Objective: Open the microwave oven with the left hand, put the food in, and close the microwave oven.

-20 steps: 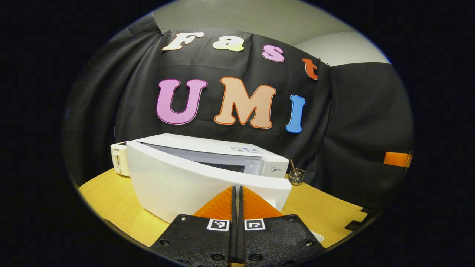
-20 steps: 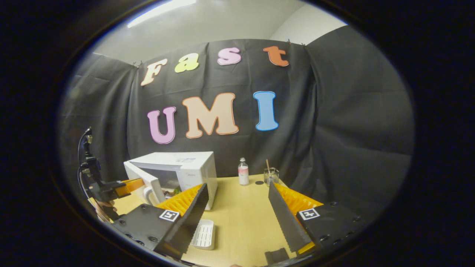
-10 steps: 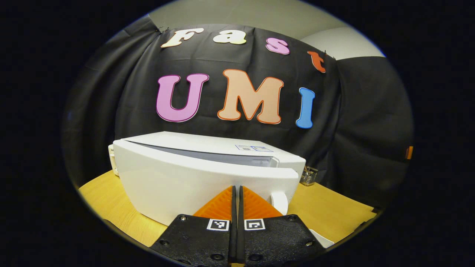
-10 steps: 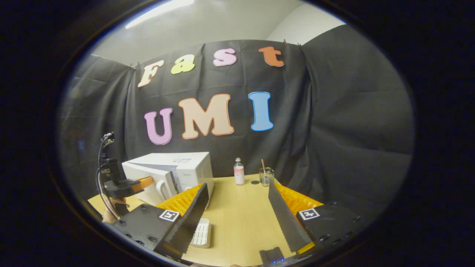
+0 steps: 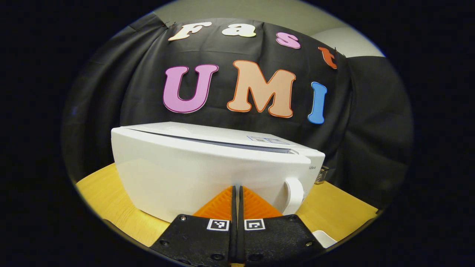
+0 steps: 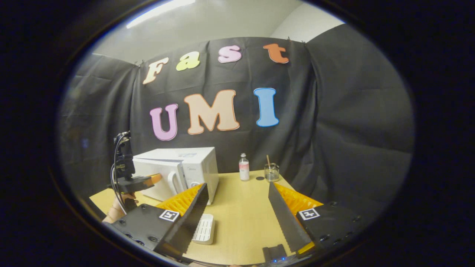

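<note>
The left gripper (image 5: 236, 193), fingers pressed together and empty, pushes its tips against the microwave door (image 5: 193, 174), just left of the door handle (image 5: 295, 194). A thin gap shows along the door's top edge, so closing looks nearly done; a last firm push should latch it. The right gripper (image 6: 237, 213) hangs spread wide and empty over the table (image 6: 241, 207), near a white tray (image 6: 204, 230). The food is hidden, presumably inside the microwave oven (image 6: 185, 170).

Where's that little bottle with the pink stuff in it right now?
In the right gripper view, the bottle stands upright at the back of the table, between the microwave on its left and a glass beaker on its right.
</note>
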A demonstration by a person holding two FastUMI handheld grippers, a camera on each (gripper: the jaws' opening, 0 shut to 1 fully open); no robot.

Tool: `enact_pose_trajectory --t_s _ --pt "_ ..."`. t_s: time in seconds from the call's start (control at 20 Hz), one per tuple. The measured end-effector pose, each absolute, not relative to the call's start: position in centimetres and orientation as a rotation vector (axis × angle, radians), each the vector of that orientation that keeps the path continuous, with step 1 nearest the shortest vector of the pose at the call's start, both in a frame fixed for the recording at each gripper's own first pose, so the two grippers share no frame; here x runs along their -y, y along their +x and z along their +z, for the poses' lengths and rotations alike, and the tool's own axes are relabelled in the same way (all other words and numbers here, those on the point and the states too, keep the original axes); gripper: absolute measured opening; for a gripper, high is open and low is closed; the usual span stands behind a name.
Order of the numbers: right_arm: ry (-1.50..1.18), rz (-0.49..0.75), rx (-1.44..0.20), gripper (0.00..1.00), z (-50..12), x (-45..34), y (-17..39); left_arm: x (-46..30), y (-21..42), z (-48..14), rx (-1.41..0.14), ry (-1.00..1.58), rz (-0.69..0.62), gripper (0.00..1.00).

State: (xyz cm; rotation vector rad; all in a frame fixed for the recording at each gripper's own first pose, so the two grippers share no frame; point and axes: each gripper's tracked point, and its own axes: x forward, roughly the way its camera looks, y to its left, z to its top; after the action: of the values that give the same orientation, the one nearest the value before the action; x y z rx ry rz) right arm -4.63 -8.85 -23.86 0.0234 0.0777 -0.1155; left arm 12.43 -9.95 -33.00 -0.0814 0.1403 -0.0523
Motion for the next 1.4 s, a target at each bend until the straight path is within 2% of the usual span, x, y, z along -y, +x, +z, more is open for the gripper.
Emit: enact_pose_trajectory --t_s 0.55,1.0,1.05,1.15,1.2,1.25,1.3,1.35,1.4 --pt "0.026 -0.135 -0.091 1.00 -24.4 10.4 -5.0 9.4 13.8 -32.6 -0.127 -0.082 -0.038 0.01" --pt "0.039 -0.152 -0.074 1.00 -24.2 11.7 -5.5 9.4 14.0 -32.5 -0.121 -0.101 -0.023 0.01" --pt "0.039 -0.153 -0.077 0.96 -24.4 11.7 -5.5 9.4 14.1 -32.5 -0.123 -0.098 -0.024 0.00" --pt "0.038 -0.150 -0.083 0.96 -24.7 11.6 -5.4 9.4 14.1 -32.7 -0.127 -0.084 -0.019 0.00" --pt "0.040 -0.148 -0.085 1.00 -24.7 11.4 -5.2 9.3 14.1 -32.7 -0.132 -0.074 -0.013 0.01" --pt "0.042 -0.145 -0.086 0.96 -24.7 11.2 -5.1 9.2 14.1 -32.8 -0.138 -0.065 -0.011 0.00" --pt "0.044 -0.139 -0.089 1.00 -24.7 10.9 -5.0 9.2 14.1 -32.9 -0.141 -0.059 -0.013 0.00" --pt "0.047 -0.133 -0.092 0.96 -24.8 10.5 -5.0 9.3 14.9 -32.4 -0.108 -0.060 -0.028 0.01" --pt "0.047 -0.122 -0.091 1.00 -24.7 9.9 -5.1 9.2 15.2 -33.8 -0.163 -0.078 -0.024 0.01"
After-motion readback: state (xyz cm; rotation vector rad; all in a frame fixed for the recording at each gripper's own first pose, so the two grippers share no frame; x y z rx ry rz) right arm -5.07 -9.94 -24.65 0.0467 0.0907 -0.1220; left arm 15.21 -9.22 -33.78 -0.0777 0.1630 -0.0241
